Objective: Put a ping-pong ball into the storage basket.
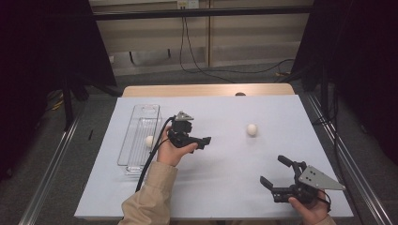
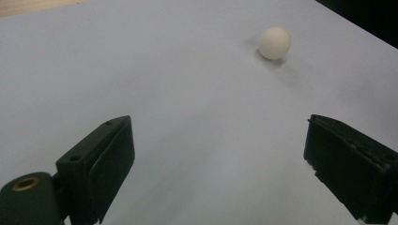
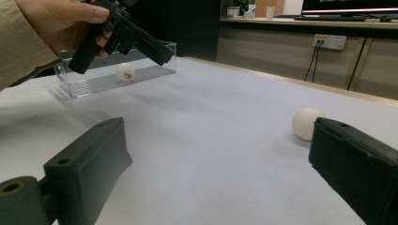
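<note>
One egg (image 1: pixel 149 140) sitting in clear tray (image 1: pixel 141 112) already, w/ left gripper (image 1: pixel 204 140) jaws apart, aiming at 2nd egg (image 1: pixel 252 130); right gripper (image 1: pixel 273 171) idling open, so next it's needing a reach & gentle squeeze.

Left gripper (image 1: pixel 205 140) raised mid-tabletop, fingers (image 2: pixel 101 164) spread wide (empty); right gripper (image 1: pixel 274 171) low, near edge, likewise spread.

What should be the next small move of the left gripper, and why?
Probably move the left gripper forward toward the loose egg on the white table. Its jaws are open and empty, the egg lies ahead between them in its own view, and one egg already sits in the clear tray.
</note>
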